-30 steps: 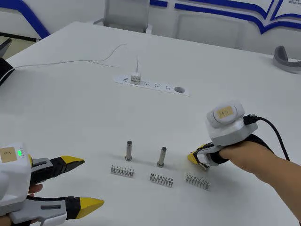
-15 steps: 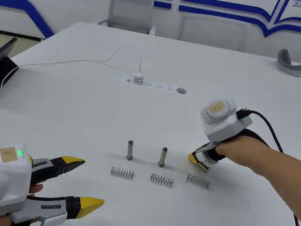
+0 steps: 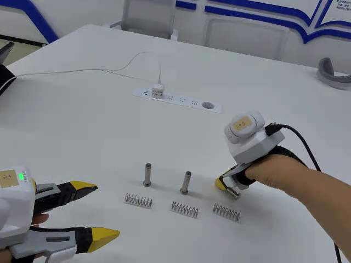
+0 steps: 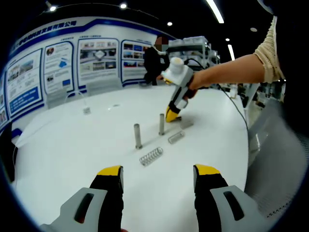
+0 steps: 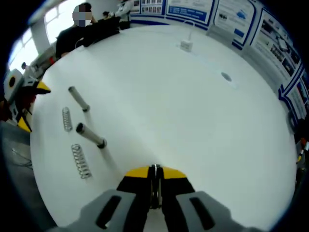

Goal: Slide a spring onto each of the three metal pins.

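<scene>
The big white tabletop (image 3: 82, 120) holds everything. A person's right hand (image 3: 274, 172) comes in from the right edge and holds the right gripper (image 3: 227, 187). It points down at the tabletop, close to the near edge. Its fingers are pressed together on a thin bit of metal, which looks like the third pin (image 5: 154, 183).

The left gripper (image 3: 97, 212) is by the near left corner. Its yellow-tipped fingers (image 3: 82, 188) are wide apart with nothing between them.

A long white power strip (image 3: 181, 101) lies in the middle of the tabletop. A small white plug (image 3: 158, 91) sits in it, and a thin cable (image 3: 82, 71) runs from there toward the left edge.

Two metal pins stand up straight near the near edge: the first pin (image 3: 147, 174) and the second pin (image 3: 186, 182). They are bare.

Three springs lie flat in a row, just nearer the near edge than the pins: the first spring (image 3: 137, 200), the second spring (image 3: 185, 209) and the third spring (image 3: 226, 212). The third one lies just beside the right gripper.
</scene>
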